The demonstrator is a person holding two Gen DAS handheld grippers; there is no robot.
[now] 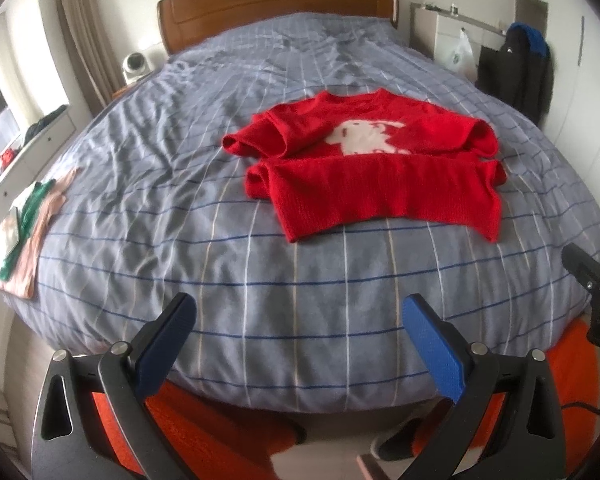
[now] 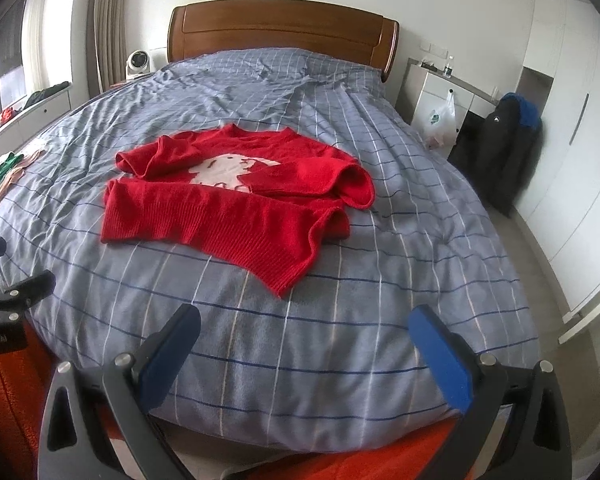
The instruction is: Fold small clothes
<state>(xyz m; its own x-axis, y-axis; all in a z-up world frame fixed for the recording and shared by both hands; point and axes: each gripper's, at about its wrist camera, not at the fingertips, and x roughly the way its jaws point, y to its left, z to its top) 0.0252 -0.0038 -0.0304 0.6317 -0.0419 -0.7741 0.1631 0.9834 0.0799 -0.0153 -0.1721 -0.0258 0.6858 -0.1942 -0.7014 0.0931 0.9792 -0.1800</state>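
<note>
A bed in a grey-blue checked cover is filling the frame, a red sweater lying at centre, folded clothes sitting at left edge.

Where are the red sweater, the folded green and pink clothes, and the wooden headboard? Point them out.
red sweater (image 2: pixel 204 216), right wrist view, on the folded-up lower body.
folded green and pink clothes (image 1: pixel 20 236), left wrist view, on the stack's middle.
wooden headboard (image 2: pixel 280 28), right wrist view, on the centre panel.
</note>
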